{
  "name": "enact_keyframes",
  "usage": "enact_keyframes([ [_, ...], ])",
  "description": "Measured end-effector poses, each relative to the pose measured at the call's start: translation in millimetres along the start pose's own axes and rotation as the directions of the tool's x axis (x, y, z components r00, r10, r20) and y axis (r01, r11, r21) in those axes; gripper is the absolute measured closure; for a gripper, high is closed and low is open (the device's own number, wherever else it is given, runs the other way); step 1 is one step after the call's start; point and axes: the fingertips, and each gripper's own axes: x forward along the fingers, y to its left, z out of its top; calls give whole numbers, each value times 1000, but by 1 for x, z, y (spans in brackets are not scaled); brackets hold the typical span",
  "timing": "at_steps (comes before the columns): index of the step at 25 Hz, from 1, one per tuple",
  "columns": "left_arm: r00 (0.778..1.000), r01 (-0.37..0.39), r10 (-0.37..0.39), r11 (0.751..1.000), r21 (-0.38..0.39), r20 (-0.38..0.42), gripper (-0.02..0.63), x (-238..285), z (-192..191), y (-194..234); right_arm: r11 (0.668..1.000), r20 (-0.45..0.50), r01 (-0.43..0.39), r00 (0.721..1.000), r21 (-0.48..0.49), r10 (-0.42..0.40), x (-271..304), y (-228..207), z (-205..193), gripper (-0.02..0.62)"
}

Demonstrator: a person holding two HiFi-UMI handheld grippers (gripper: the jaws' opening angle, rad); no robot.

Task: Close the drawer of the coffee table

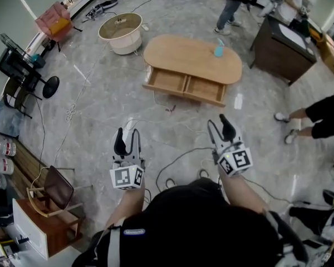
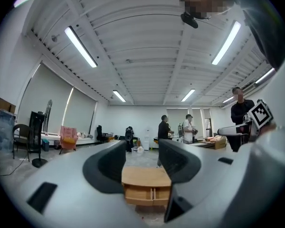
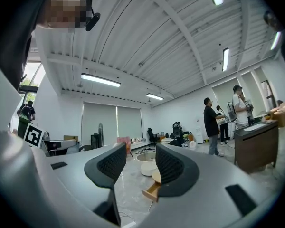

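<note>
From the head view, the oval wooden coffee table (image 1: 192, 57) stands on the grey floor (image 1: 100, 104). Its drawer (image 1: 185, 86) is pulled out along the table's near long edge, with two bare compartments side by side. A blue bottle (image 1: 219, 49) stands upright toward the table's right end, and a round white tub (image 1: 121, 33) sits on the floor just off the left end. The left gripper (image 1: 128, 135) and right gripper (image 1: 218, 125) hover over loose cables (image 1: 178, 160), well apart from the table. In the left gripper view the jaws stand apart with nothing between them. Through the gap the table top (image 2: 146, 177) and the open drawer front (image 2: 145, 194) show far off. In the right gripper view the jaws are likewise parted and hold nothing. Only a corner of the drawer (image 3: 152, 192) and the tub (image 3: 146, 166) show between them.
</note>
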Motion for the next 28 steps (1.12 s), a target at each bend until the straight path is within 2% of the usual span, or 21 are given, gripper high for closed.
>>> enact_keyframes([
  [7,993,110,-110,994,-11,-30,407,33,-16,-14,996,-8,84,996,-1,-84,-8,-7,-9,428],
  [17,968,240,-239,971,4,-76,407,105,-45,-69,983,-11,181,984,43,-180,-9,-76,-32,428],
  [22,958,270,-267,963,14,-106,407,159,-69,-97,980,-25,196,980,43,-195,12,-128,-53,428],
  [28,960,248,-243,968,24,-138,407,220,-98,-109,976,-26,214,977,44,-213,38,-181,-61,428],
])
